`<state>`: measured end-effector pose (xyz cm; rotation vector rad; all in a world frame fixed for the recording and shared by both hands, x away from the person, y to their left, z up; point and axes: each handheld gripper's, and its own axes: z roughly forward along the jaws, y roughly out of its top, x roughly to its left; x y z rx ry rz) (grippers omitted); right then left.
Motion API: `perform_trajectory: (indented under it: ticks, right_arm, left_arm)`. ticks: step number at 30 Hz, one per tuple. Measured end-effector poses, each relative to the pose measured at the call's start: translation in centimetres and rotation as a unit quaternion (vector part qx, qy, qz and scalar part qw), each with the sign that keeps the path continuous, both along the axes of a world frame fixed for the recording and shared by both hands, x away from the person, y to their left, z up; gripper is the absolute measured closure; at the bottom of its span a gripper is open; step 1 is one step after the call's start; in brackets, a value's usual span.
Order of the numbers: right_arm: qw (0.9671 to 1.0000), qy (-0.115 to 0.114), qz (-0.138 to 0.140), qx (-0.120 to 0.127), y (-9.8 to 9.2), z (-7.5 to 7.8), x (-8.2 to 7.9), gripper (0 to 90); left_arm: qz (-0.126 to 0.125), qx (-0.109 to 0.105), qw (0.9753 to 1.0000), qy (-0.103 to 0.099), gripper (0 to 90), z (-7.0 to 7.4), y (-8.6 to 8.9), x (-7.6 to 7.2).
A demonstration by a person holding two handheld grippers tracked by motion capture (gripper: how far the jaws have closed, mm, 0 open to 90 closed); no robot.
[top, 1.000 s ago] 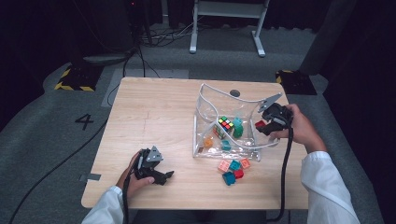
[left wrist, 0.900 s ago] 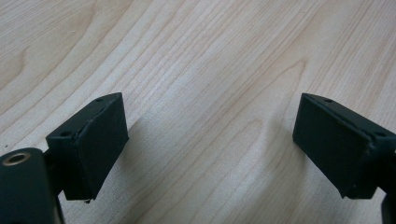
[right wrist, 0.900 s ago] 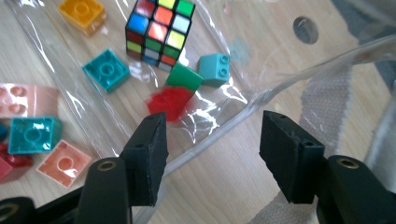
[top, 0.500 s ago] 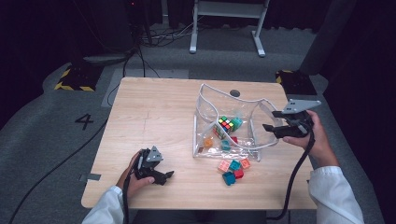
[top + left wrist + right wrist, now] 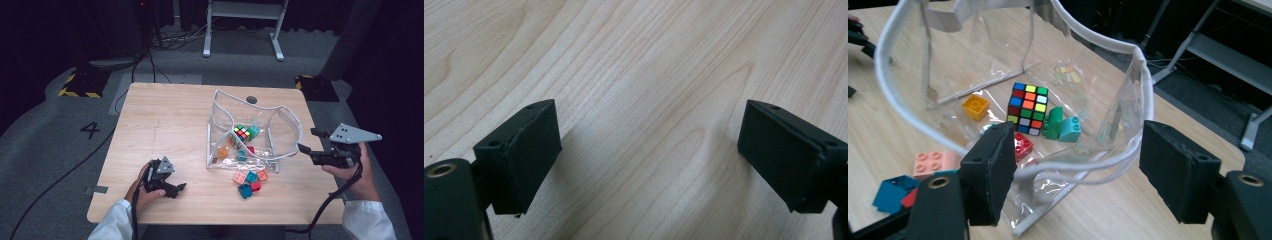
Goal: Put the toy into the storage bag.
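A clear bag [image 5: 290, 120] with white trim stands open on the wooden table [image 5: 165, 120]. Inside lie a Rubik's cube [image 5: 241, 132], a yellow brick [image 5: 975, 106], green [image 5: 1054, 122] and teal bricks [image 5: 1070, 129] and a red brick [image 5: 1020, 145]. In front of the bag are loose bricks [image 5: 248, 180], among them a pink one [image 5: 935, 162]. My right gripper [image 5: 308, 141] hovers open just right of the bag, its jaws facing the bag's mouth [image 5: 1078, 165]. At the table's front left my left gripper [image 5: 175, 184] rests open over bare wood [image 5: 649, 135].
A round hole [image 5: 251, 100] marks the table behind the bag. On the floor are a white frame [image 5: 240, 25] at the back, cables, yellow-black tape [image 5: 77, 92] and a "4" marking [image 5: 92, 130].
My right gripper has drawn back to the right, away from the bag's right rim, and is now held beyond the table's right edge. The left gripper has not moved.
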<state>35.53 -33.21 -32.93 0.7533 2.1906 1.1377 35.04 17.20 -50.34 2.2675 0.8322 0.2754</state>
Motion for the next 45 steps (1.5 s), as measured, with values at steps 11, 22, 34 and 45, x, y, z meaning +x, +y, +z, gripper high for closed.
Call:
perform_trajectory:
  ticks: [11, 22, 34, 45]
  right_arm:
    - [0.9995, 0.009, 0.018, 0.025, -1.5, -3.4, -3.3, 33.6]
    - [0.997, 0.07, 0.031, 0.011, -0.1, -9.1, -4.0, 38.3]
    - [0.9939, 0.105, 0.031, -0.006, 4.2, -14.9, -2.2, 44.1]
    - [0.9924, 0.118, 0.029, -0.016, 6.1, -16.3, -0.8, 40.5]
  left_arm:
    - [0.001, 0.001, 1.0, -0.002, 10.4, 0.0, 0.0, 0.0]
    - [-0.001, 0.004, 1.0, -0.005, 10.4, 0.0, 0.0, 0.0]
    - [-0.001, 0.004, 1.0, -0.005, 10.4, 0.0, 0.0, 0.0]
    - [0.001, 0.003, 1.0, -0.004, 10.3, 0.0, 0.0, 0.0]
